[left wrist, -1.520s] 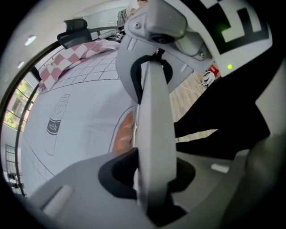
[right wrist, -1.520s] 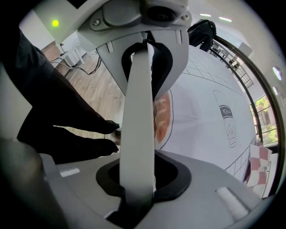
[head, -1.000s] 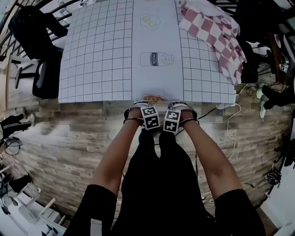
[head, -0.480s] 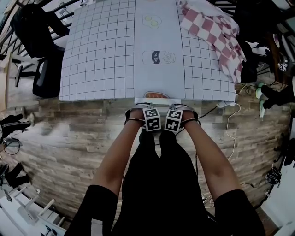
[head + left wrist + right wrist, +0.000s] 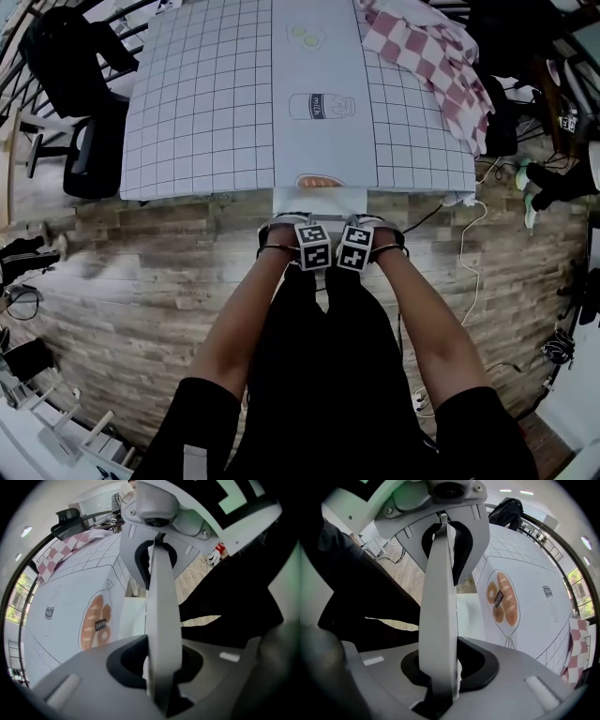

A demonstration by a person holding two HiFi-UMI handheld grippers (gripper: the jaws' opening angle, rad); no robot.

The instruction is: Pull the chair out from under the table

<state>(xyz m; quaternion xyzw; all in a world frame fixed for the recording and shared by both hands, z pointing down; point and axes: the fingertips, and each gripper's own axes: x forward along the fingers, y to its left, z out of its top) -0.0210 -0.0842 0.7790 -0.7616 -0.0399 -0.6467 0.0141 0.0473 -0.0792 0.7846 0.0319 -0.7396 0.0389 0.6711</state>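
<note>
1. The word "milk" stood on the bottle drawing (image 5: 317,106) printed on the desk's grid cloth (image 5: 206,103), in the upper middle of the head view.
2. A dark label on the bread drawing (image 5: 96,623), left of centre in the left gripper view, seemed to read "BREAD"; its letters were small and turned sideways.

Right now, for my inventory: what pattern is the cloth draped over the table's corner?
Red-and-white checks; the cloth shows best in the head view.
</note>
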